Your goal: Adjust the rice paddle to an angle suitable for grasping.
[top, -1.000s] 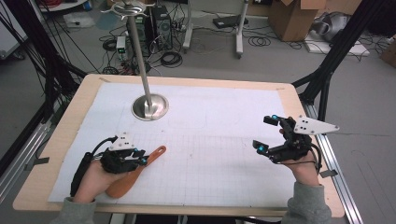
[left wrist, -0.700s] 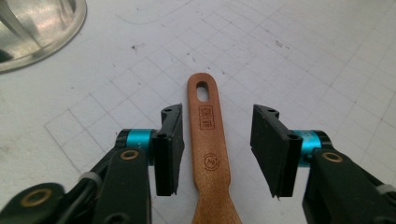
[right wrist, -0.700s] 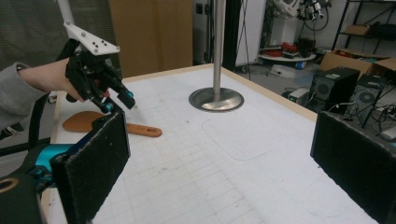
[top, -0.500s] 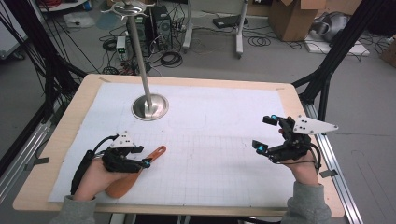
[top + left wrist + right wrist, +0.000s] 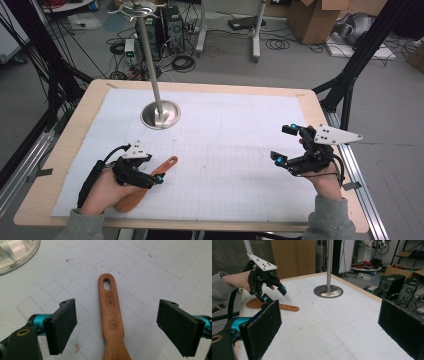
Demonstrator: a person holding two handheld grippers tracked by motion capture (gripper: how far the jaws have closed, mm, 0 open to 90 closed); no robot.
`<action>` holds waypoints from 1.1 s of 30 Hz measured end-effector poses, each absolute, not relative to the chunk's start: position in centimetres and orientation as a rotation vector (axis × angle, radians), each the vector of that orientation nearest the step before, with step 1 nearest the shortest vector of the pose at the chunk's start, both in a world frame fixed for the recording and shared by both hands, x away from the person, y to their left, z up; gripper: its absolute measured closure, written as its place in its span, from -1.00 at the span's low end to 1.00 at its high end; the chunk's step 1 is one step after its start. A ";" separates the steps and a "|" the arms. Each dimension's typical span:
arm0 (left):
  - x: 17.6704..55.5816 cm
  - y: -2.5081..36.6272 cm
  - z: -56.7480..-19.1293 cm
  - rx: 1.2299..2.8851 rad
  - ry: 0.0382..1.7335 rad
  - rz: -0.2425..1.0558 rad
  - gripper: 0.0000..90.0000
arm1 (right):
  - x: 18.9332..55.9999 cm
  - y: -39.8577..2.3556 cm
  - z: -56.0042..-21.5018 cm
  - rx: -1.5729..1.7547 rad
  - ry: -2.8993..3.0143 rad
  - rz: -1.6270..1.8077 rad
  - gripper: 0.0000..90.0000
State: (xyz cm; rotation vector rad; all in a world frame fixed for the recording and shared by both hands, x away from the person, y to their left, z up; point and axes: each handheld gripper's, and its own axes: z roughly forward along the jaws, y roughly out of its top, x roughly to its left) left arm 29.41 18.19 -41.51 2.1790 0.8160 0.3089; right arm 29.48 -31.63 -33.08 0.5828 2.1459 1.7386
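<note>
Both hand-held grippers gape empty, left hand-held gripper [image 5: 159,178] just opened astride the wooden spatula [image 5: 111,322]; metal stand [image 5: 160,114] beyond.

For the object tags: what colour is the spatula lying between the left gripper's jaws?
Reddish-brown wood. The spatula shows best in the left gripper view.

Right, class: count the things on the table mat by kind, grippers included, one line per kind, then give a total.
Wooden spatula: 1
Metal stand: 1
Hand-held grippers: 2, the left gripper and the right gripper
Total: 4
</note>
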 end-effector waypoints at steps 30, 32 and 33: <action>30.2 17.8 -42.8 2.308 0.880 0.254 -0.09 | 29.0 -32.2 -33.0 0.590 2.138 1.730 -0.92; 30.3 17.8 -42.9 2.310 0.878 0.254 -0.06 | 29.0 -32.3 -33.0 0.595 2.137 1.732 -0.92; 30.3 17.8 -42.8 2.313 0.878 0.257 -0.03 | 29.0 -32.3 -33.1 0.590 2.136 1.731 -0.92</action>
